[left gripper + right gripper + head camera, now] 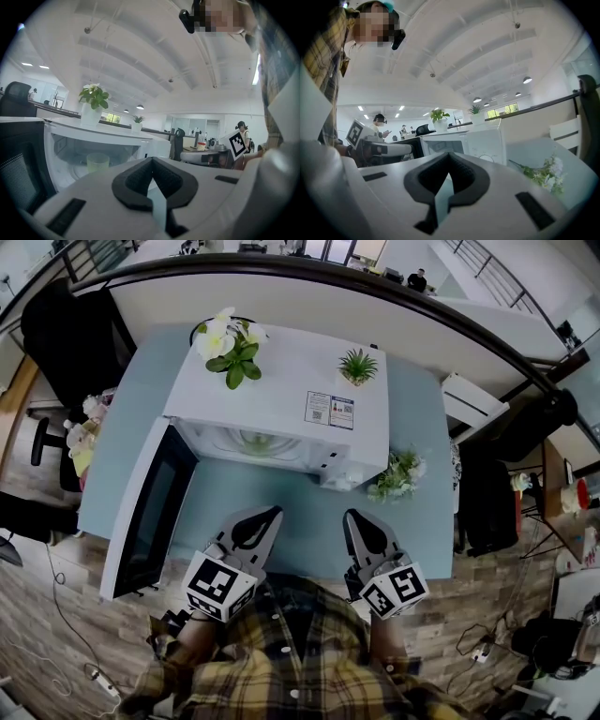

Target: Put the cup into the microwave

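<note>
A pale green cup (255, 440) stands inside the white microwave (281, 404); the left gripper view shows the cup (97, 163) upright on the oven floor. The microwave's door (150, 507) hangs wide open to the left. Both grippers hover over the light blue table (309, 535) in front of the oven, apart from it. My left gripper (273, 513) is shut and empty, its tips (152, 160) meeting and aimed at the oven's open cavity (93, 150). My right gripper (350, 516) is shut too, with nothing held, and points past the microwave's control side (485, 143).
A white-flowered plant (230, 343) and a small succulent (357, 365) sit on top of the microwave. A flower sprig (398, 474) lies on the table right of it. A black chair (56, 334) stands at the left, cables lie on the floor.
</note>
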A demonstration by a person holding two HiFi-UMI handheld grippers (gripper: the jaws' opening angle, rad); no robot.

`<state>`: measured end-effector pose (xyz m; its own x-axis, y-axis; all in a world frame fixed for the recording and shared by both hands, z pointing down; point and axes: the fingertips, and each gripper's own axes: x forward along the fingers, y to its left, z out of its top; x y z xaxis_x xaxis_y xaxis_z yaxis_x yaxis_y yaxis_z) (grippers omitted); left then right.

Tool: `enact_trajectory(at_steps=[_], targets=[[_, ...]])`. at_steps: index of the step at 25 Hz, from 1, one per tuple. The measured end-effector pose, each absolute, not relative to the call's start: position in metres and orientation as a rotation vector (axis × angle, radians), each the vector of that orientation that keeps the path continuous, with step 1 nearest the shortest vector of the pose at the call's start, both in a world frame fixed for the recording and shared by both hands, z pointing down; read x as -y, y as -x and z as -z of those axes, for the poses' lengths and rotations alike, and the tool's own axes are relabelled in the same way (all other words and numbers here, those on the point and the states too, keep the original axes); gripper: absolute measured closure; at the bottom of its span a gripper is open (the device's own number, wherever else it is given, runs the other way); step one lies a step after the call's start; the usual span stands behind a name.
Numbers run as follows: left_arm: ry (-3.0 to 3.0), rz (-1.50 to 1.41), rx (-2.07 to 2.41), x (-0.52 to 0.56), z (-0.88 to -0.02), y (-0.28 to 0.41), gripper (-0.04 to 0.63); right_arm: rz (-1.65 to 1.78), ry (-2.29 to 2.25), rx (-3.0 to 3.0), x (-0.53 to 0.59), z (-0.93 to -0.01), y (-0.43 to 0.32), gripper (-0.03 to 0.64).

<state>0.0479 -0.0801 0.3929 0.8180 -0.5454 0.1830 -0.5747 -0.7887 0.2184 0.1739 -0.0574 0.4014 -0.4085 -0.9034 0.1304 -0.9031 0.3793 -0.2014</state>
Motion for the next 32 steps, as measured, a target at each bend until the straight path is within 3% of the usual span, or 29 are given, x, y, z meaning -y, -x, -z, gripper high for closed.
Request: enact_trajectory(at_steps=[32], targets=[[-2.726,-0.165,0.880,0.0804,-0.3966,-0.0454,0.604,0.409,1.710,-2.585,0.0545,-0.4061,-0.1779,0.614]])
